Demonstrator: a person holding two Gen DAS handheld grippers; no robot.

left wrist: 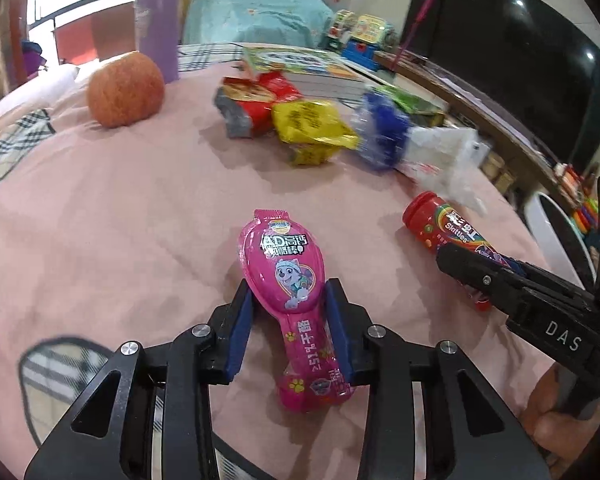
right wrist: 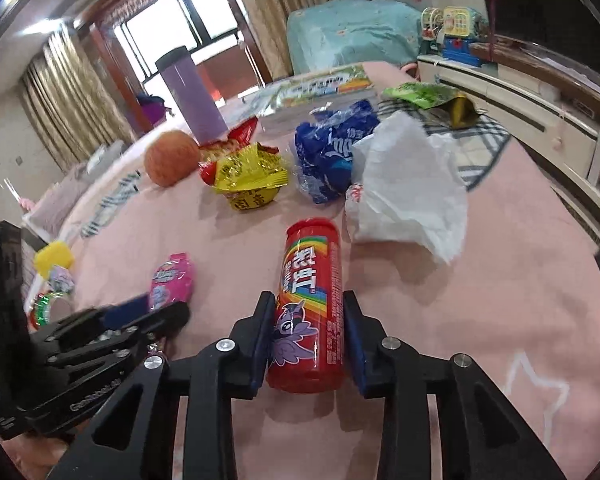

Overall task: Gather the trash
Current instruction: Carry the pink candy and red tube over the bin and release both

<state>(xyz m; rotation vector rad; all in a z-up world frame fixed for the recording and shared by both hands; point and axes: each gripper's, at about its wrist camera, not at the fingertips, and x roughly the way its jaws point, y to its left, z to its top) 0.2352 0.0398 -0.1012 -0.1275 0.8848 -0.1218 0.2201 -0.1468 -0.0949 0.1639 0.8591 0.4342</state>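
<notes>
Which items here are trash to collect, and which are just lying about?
Trash: pink wrapper, red Skittles tube, yellow wrapper, blue wrapper, white tissue, green packet.
Lying about: apple, purple tumbler, books.

Count on the pink bed cover (right wrist: 480,320): 2 claws, left claw (left wrist: 290,320), right claw (right wrist: 308,340). 1 pink cheese-stick wrapper (left wrist: 284,276). 1 red Skittles tube (right wrist: 312,300). 1 apple (left wrist: 126,90). 1 yellow snack wrapper (left wrist: 312,124). 1 red snack bag (left wrist: 260,100). 1 blue wrapper (right wrist: 332,152). 1 green wrapper (right wrist: 428,96). 1 white plastic bag (right wrist: 412,188). 1 purple tumbler (left wrist: 158,24). Books (right wrist: 324,88) at the far side, stacked; count unclear.
</notes>
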